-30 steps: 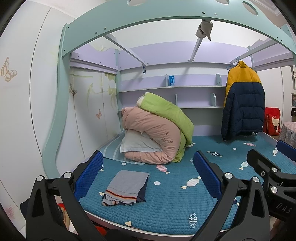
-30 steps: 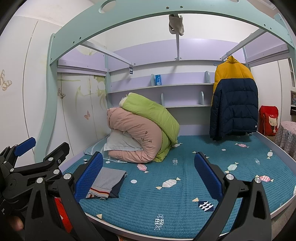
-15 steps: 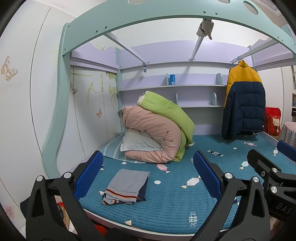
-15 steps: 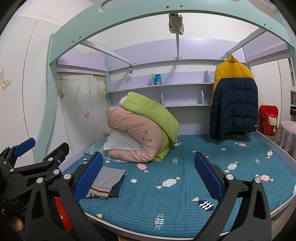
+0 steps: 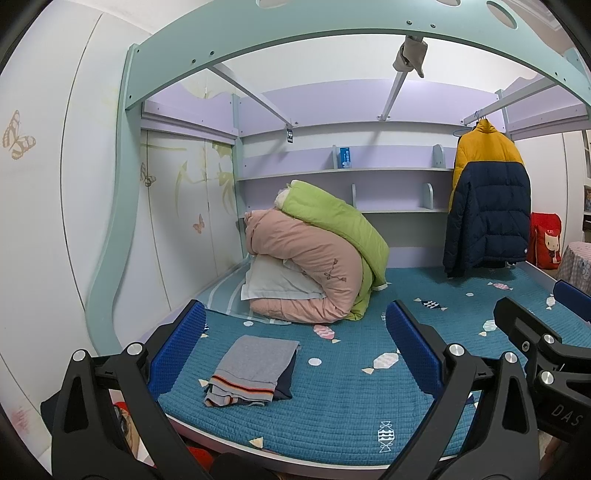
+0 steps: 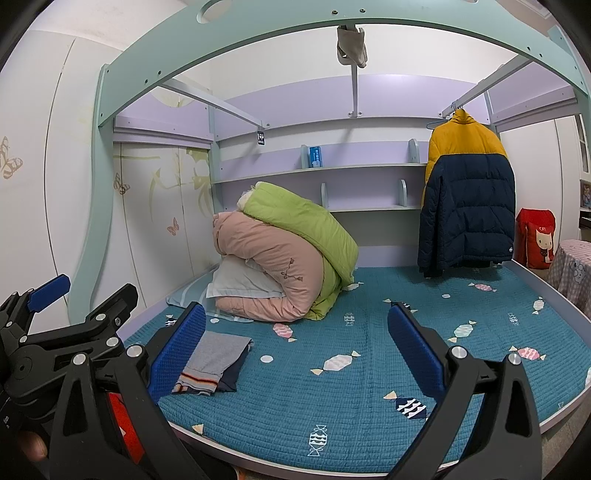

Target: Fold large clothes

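A folded grey garment [image 5: 255, 365] with a striped orange-and-white hem lies flat near the front left corner of a bed, on top of a darker navy piece folded beneath it. It rests on a teal quilted bedspread [image 5: 332, 406] printed with candy shapes. In the left wrist view the stack sits between the two blue-padded fingers [image 5: 177, 347] of the left gripper [image 5: 295, 350], though well beyond them; the fingers are spread wide and grip nothing. The right gripper [image 6: 295, 350] is likewise spread wide and empty, its left pad overlapping the edge of the garment [image 6: 214, 362] in its own view, without visible contact. Each gripper appears at the side of the other's frame.

Behind the garment, a pink duvet [image 5: 306, 266] is rolled around a pale pillow [image 5: 277, 284], with a green duvet [image 5: 332, 218] draped over it, piled against the back left corner. A yellow-and-navy puffer jacket [image 5: 487, 206] hangs from a rail at right, its hem just above the bedspread. A small blue box [image 5: 345, 158] stands on the upper lilac shelf [image 5: 388, 169], beneath a mint-green arched bed frame [image 5: 295, 33]. A red bag [image 5: 546, 240] with a cartoon cat stands beyond the bed at far right.
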Demonstrator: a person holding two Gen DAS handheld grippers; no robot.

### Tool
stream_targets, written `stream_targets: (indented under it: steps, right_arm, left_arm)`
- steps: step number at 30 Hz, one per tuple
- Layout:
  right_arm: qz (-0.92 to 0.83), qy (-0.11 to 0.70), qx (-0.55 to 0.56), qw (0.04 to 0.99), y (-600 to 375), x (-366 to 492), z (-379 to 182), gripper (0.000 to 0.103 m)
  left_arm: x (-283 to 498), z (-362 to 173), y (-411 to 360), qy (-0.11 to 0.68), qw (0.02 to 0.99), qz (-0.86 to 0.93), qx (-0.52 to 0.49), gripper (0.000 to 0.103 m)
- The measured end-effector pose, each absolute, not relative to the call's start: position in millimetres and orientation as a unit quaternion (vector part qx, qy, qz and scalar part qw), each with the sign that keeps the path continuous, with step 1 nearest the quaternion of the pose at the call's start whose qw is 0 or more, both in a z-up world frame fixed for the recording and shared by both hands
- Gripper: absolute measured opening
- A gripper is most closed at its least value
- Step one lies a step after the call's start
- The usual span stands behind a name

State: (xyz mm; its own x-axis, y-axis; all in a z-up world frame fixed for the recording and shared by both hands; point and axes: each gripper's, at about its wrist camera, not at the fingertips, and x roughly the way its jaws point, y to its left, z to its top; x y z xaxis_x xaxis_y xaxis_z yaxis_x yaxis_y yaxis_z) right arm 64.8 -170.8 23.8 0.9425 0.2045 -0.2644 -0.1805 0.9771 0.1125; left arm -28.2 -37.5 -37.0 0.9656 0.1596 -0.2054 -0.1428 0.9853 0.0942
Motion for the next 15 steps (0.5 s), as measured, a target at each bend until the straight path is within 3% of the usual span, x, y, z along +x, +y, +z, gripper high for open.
stream_targets:
  steps: [15]
  right_arm:
    - [0.098, 0.139, 0.042, 0.985, -171.7, 64.7, 24.3, 0.095]
  left_arm:
    - [-28.3, -36.0, -37.6, 0.108, 0.990, 0.076, 0.039, 0.098]
